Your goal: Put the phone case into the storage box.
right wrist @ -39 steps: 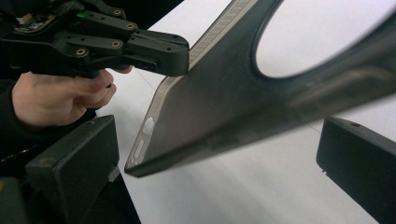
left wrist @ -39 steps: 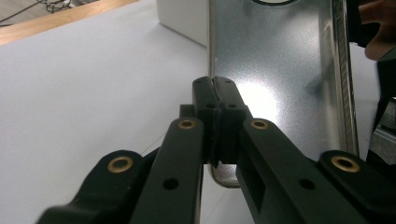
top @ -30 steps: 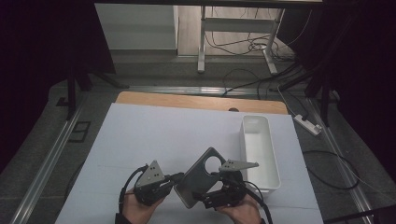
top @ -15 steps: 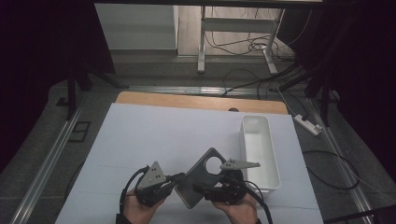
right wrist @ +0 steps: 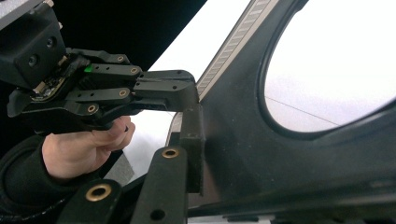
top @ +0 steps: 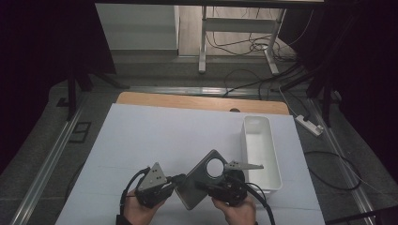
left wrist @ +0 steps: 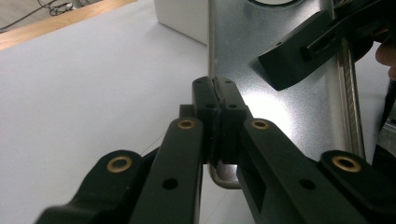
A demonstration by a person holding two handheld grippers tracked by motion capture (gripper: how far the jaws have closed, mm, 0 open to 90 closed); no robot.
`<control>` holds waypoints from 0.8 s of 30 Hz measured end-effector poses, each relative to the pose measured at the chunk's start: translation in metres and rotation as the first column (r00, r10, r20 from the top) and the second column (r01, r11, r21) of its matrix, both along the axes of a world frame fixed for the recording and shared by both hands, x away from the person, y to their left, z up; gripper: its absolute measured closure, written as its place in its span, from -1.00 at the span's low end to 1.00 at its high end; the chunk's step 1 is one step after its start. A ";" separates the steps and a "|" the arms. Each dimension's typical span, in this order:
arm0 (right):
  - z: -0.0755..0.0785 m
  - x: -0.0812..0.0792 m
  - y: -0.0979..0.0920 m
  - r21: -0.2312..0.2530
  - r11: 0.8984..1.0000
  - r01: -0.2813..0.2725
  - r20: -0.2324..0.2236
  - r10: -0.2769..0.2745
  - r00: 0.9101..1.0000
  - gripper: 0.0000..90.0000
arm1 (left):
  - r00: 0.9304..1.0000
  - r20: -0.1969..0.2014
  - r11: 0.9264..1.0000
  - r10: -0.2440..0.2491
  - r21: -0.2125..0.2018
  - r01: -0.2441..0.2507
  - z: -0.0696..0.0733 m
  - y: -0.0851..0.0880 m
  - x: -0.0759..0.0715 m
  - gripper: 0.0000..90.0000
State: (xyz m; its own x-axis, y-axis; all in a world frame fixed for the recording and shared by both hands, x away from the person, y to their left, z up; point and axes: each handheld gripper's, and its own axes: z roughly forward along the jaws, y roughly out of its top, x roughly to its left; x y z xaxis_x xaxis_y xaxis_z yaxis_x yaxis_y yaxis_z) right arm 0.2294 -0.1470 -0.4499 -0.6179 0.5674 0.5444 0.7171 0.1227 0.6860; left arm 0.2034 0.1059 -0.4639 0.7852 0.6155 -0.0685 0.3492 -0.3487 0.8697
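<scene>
Gripping metal plate (top: 199, 180) between left gripper (top: 177, 180), right gripper (top: 206, 183), seemingly.

grey metal plate (top: 199, 180), round hole, tilted

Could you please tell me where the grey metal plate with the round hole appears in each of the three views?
High view: the metal plate stands low in the middle, between both grippers.
Left gripper view: it fills the upper right, its edge pinched between the fingers.
Right gripper view: it is the dark slab across the right.
Shared landmark: its round hole.
</scene>
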 end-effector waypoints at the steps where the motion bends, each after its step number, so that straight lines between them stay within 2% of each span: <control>1: 0.000 0.000 0.000 0.002 1.000 0.004 -0.003 -0.004 1.000 0.65 | 1.000 0.002 1.000 0.000 0.000 0.000 0.000 0.000 0.000 0.97; 8: 0.002 -0.002 0.001 0.015 1.000 0.011 -0.001 -0.011 1.000 0.67 | 1.000 0.004 1.000 -0.004 -0.009 0.005 0.001 0.002 -0.003 0.97; 10: 0.003 -0.001 0.000 0.037 0.999 0.014 -0.001 -0.014 1.000 0.83 | 1.000 0.006 1.000 -0.011 -0.011 0.011 0.000 0.002 -0.005 0.96; 14: 0.004 -0.001 -0.001 0.045 0.999 0.011 -0.009 -0.010 1.000 0.89 | 1.000 0.015 1.000 -0.009 -0.002 0.009 0.001 0.000 -0.007 0.94; 16: 0.004 -0.001 -0.001 0.046 0.999 0.012 -0.009 -0.012 1.000 0.89 | 1.000 0.004 1.000 -0.013 -0.014 0.013 0.000 0.001 -0.006 0.91; 17: 0.004 -0.002 -0.001 0.045 0.999 0.014 -0.008 -0.014 1.000 0.90 | 1.000 0.003 1.000 -0.009 -0.019 0.009 0.000 0.002 -0.006 0.87; 23: 0.004 -0.002 -0.003 0.026 0.999 0.020 0.005 -0.020 1.000 0.90 | 1.000 -0.026 1.000 0.006 -0.016 -0.007 0.001 0.007 -0.002 0.09; 24: 0.005 -0.002 -0.003 0.023 1.000 0.020 0.008 -0.020 1.000 0.90 | 0.998 -0.059 1.000 -0.004 -0.026 0.003 0.000 0.010 0.001 0.09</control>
State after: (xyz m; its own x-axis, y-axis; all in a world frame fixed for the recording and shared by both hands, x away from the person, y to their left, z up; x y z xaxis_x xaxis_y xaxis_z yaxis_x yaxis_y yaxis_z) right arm 0.2279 -0.1501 -0.4452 -0.6110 0.5672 0.5523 0.7136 0.0925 0.6944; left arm 0.2040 0.1158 -0.4640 0.7816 0.6100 -0.1306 0.3987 -0.3275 0.8566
